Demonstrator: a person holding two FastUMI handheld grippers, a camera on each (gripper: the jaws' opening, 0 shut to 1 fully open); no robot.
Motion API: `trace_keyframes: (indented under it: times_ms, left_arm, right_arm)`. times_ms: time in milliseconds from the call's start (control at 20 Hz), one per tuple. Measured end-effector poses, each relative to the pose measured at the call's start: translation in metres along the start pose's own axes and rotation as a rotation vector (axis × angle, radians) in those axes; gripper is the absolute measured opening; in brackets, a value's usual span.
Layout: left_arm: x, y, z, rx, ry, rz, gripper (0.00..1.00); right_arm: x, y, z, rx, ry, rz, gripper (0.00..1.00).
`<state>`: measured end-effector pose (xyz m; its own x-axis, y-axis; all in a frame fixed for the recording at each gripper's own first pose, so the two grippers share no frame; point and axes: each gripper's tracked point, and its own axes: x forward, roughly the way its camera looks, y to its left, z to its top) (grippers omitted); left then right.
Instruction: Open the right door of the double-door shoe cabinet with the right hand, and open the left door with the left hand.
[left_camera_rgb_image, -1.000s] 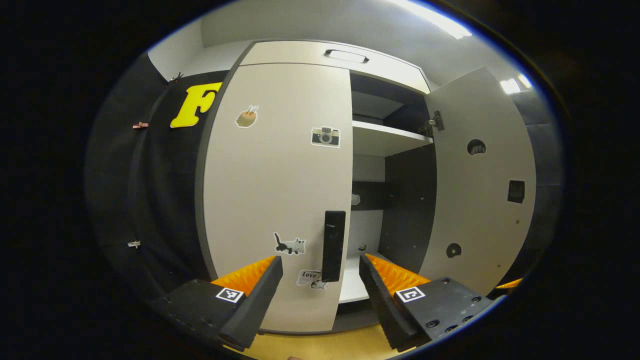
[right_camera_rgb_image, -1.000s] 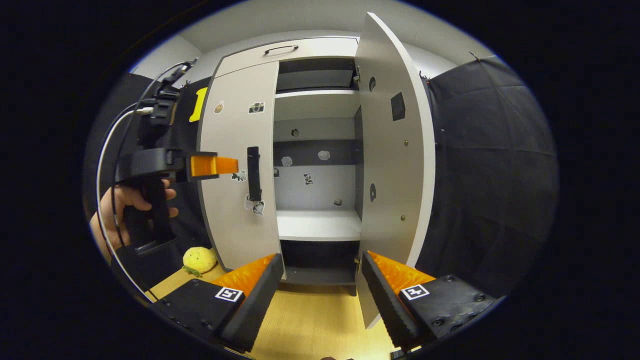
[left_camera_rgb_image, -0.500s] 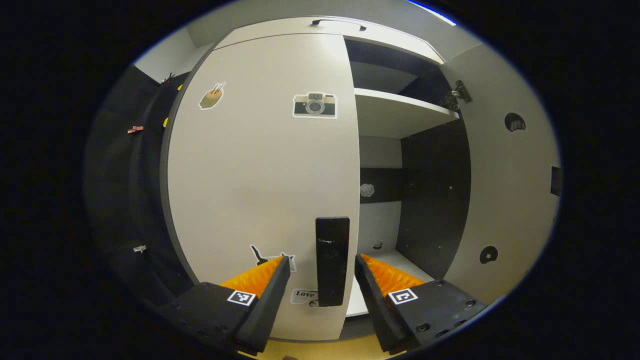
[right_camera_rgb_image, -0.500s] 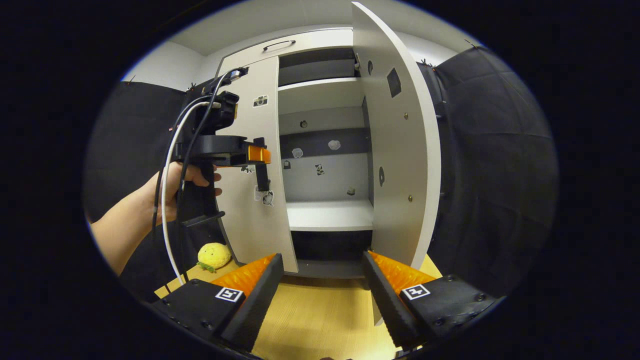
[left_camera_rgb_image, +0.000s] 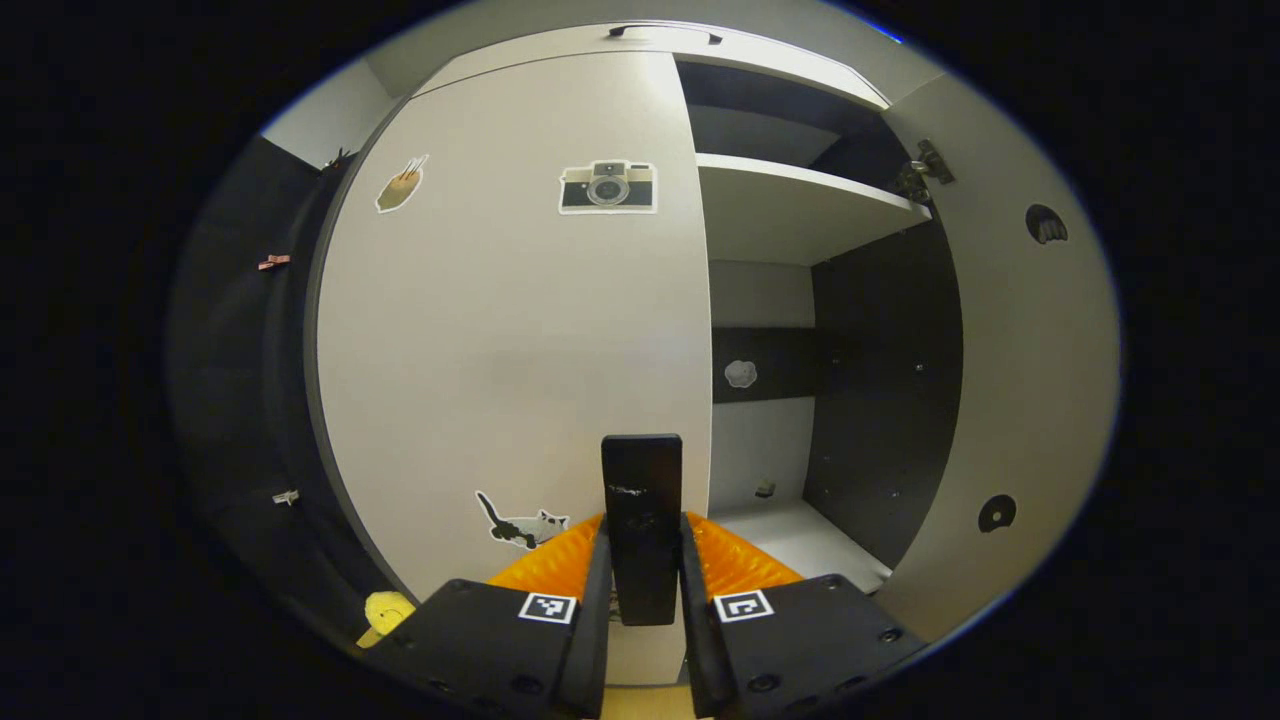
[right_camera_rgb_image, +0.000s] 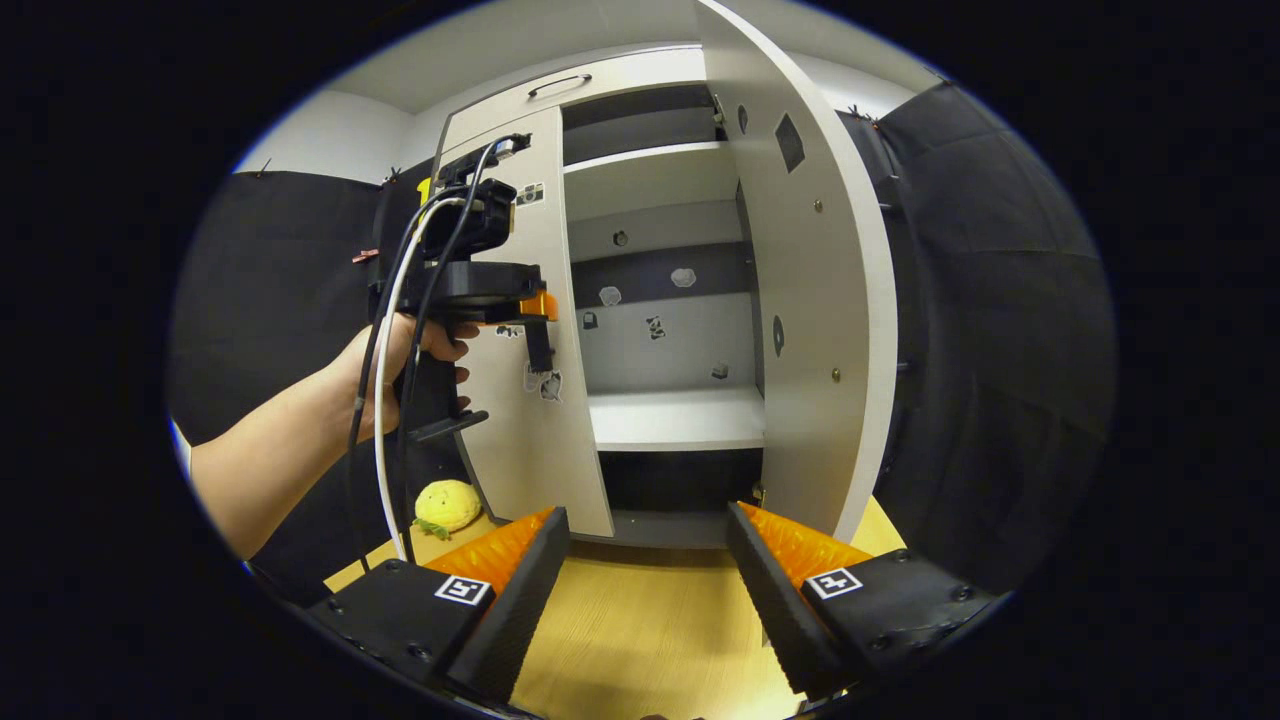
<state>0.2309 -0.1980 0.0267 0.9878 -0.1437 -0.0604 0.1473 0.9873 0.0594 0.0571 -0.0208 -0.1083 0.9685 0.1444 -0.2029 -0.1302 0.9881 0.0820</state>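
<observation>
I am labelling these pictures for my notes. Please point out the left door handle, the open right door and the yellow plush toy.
handle (left_camera_rgb_image: 641, 520): left gripper view, middle of the bar, above the fingers.
right door (right_camera_rgb_image: 810, 330): right gripper view, middle of its inner face.
plush toy (right_camera_rgb_image: 446, 503): right gripper view, centre of its body.

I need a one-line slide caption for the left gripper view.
Left tool shut on the closed left door's black handle; right door already open.
</observation>
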Motion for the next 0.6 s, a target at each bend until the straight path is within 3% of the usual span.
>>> trace_keyframes:
  times_ms: [250, 500, 600]
  left_arm:
    - [-0.0009, -0.0006, -0.0051, 0.000, 0.015, 0.003, 0.32]
    - [-0.0024, -0.0013, -0.0046, -0.005, 0.005, -0.027, 0.14]
    - [-0.0060, -0.0007, -0.0046, -0.014, 0.002, -0.035, 0.14]
  right_arm:
    - [0.0006, -0.0007, -0.0047, 0.006, 0.019, 0.007, 0.98]
    - [-0.0010, 0.0044, -0.0077, -0.001, 0.026, 0.018, 0.98]
    - [0.0001, 0.0060, -0.0060, -0.010, 0.023, 0.020, 0.98]
